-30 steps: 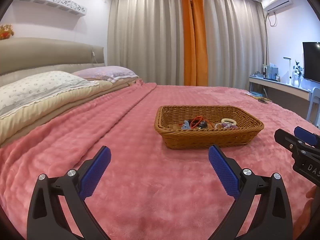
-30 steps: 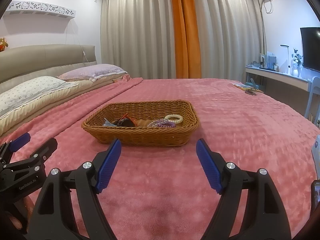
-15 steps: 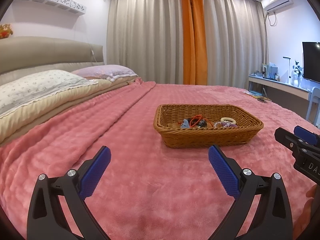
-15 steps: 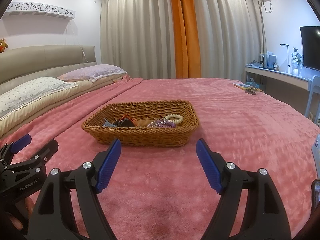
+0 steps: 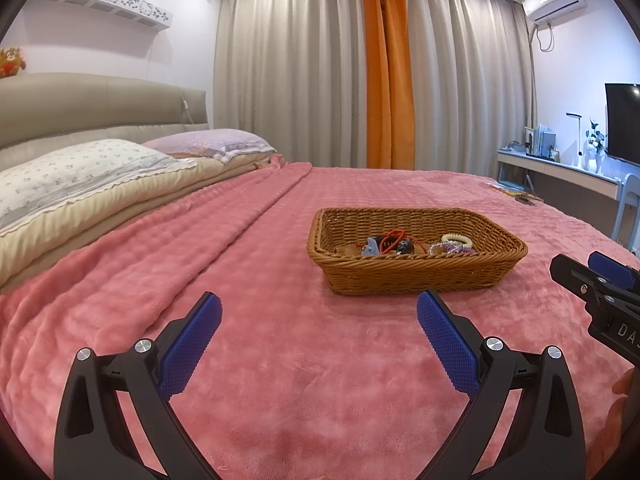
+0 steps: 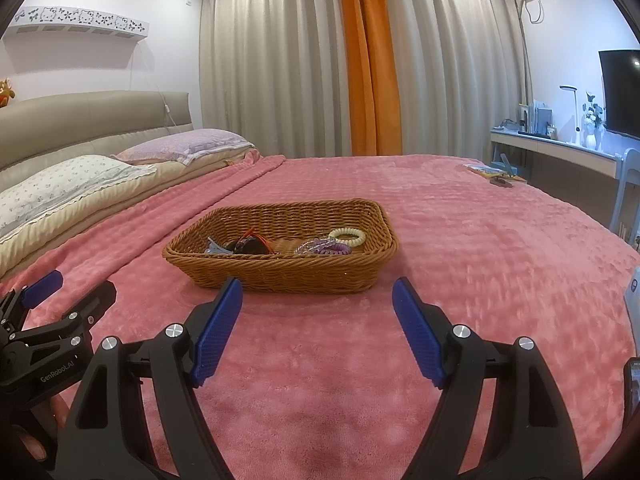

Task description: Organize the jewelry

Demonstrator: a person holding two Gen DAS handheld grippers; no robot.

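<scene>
Sitting in a wicker basket (image 6: pixel 280 268) in the middle of the bed is the jewelry (image 6: pixel 288 243), all bunched along the basket's near side. From the right wrist view I can make out a cream beaded bracelet (image 6: pixel 347 236) toward the right end, a purple coiled piece (image 6: pixel 326 247) just beside it, and a tangle with an orange cord (image 6: pixel 252 240) plus something bluish at the left end. Too small to tell much more than that.

The basket rests on a fluffy pink blanket (image 6: pixel 460 240) that covers most of the bed. Both grippers hang over the blanket on the near side of the basket, not touching it. The right gripper (image 6: pixel 317 292) has its blue pads spread wide with nothing between them, basket slightly left of dead ahead. The left gripper (image 5: pixel 318 306) is the same deal, jaws spread apart and empty, with the basket ahead and off to its right.

Further out: two pillows (image 5: pixel 100 168) at the padded headboard on the left, grey curtains (image 5: pixel 292 68) with an orange strip down the middle, and a desk (image 5: pixel 560 168) on the right.
</scene>
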